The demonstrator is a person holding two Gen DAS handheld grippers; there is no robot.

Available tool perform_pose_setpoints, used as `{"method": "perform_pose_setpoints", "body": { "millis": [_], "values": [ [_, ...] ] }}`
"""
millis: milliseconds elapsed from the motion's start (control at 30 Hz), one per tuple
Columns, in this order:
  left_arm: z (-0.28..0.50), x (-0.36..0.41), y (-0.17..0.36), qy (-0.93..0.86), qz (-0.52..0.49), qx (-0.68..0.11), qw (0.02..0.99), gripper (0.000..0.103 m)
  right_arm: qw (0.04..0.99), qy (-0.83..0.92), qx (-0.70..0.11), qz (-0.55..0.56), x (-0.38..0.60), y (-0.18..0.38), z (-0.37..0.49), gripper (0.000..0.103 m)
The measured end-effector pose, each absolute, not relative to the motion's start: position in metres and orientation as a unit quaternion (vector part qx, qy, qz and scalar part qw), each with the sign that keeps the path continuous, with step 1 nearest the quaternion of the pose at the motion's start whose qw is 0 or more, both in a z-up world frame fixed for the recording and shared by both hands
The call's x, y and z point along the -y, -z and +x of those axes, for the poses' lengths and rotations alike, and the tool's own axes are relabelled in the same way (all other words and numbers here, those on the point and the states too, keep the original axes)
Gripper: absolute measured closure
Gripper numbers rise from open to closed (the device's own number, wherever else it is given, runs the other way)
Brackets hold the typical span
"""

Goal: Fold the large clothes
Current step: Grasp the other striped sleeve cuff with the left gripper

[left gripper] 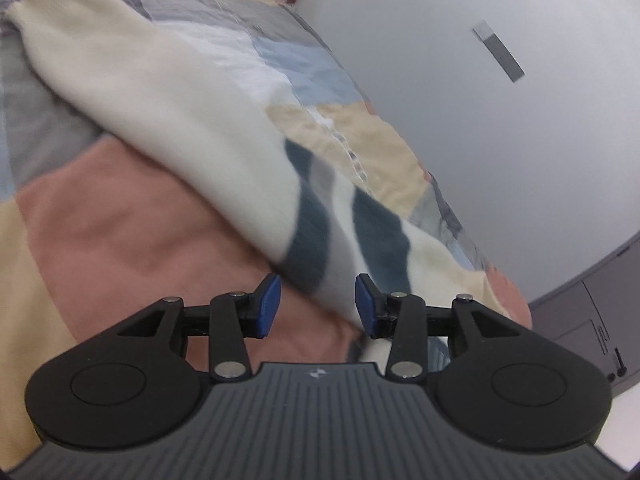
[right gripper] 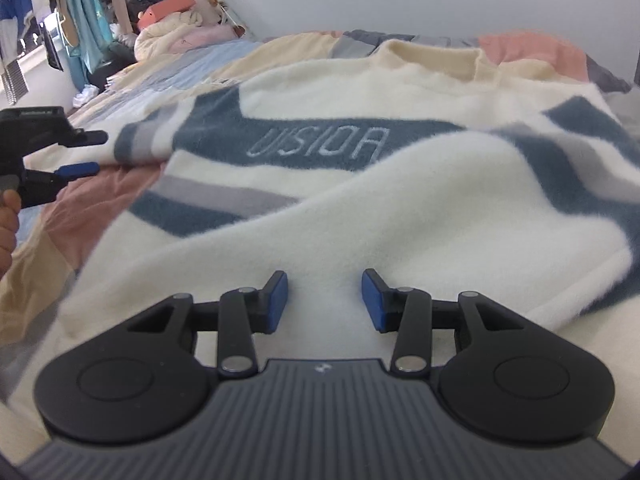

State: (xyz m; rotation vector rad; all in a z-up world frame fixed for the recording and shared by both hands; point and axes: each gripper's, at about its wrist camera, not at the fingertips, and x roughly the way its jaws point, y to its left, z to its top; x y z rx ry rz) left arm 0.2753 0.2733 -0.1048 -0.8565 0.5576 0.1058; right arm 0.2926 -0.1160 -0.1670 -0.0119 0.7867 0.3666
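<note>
A cream sweater [right gripper: 400, 92] with blue-grey stripes and stitched lettering lies spread on the bed, one sleeve folded across its front. In the left wrist view its striped sleeve end [left gripper: 312, 240] lies just ahead of my left gripper [left gripper: 318, 300], whose blue pads stand apart with nothing pressed between them. The right wrist view shows that left gripper [right gripper: 94, 152] at the left edge, open, beside the striped cuff [right gripper: 136, 140]. My right gripper [right gripper: 324, 300] hovers open over the sweater's cream lower part, gripping nothing.
A patchwork quilt [left gripper: 120, 220] in pink, beige, grey and blue covers the bed. Pillows and bundled bedding [right gripper: 180, 32] sit at the far end, with hanging clothes [right gripper: 80, 8] beyond. A pale wall [left gripper: 520, 120] and a grey cabinet [left gripper: 580, 320] flank the bed. A hand [right gripper: 8, 224] holds the left gripper.
</note>
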Motion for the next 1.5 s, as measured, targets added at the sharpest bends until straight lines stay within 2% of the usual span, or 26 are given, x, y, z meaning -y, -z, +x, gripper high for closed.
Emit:
{"method": "perform_pose_setpoints", "body": {
  "millis": [367, 500, 800, 867, 1000, 1133, 1267, 1500],
  "values": [
    [0.271, -0.337, 0.135, -0.115, -0.505, -0.235, 0.823, 0.057, 0.91, -0.17, -0.377, 0.041, 0.131, 0.171, 0.29, 0.059],
    [0.268, -0.365, 0.148, -0.1, -0.593, -0.174, 0.78, 0.057, 0.915, -0.162, -0.367, 0.038, 0.132, 0.171, 0.285, 0.059],
    [0.257, -0.428, 0.169, -0.2, -0.634, -0.123, 0.736, 0.058, 0.919, -0.153, -0.361, 0.038, 0.137, 0.17, 0.282, 0.059],
    [0.248, -0.437, 0.167, -0.232, -0.614, -0.086, 0.749, 0.058, 0.918, -0.151, -0.363, 0.049, 0.139, 0.169, 0.284, 0.059],
    [0.252, -0.454, 0.163, -0.264, -0.569, -0.072, 0.776, 0.06, 0.918, -0.157, -0.361, 0.046, 0.14, 0.171, 0.284, 0.059],
    [0.266, -0.462, 0.165, -0.269, -0.544, -0.093, 0.789, 0.073, 0.918, -0.17, -0.356, 0.037, 0.143, 0.172, 0.281, 0.06],
    [0.286, -0.462, 0.162, -0.285, -0.533, -0.093, 0.792, 0.092, 0.921, -0.157, -0.355, 0.034, 0.148, 0.164, 0.278, 0.059],
    [0.29, -0.427, 0.076, -0.264, -0.404, -0.092, 0.871, 0.093, 0.928, -0.103, -0.348, 0.088, 0.179, 0.145, 0.266, 0.059]
  ]
}}
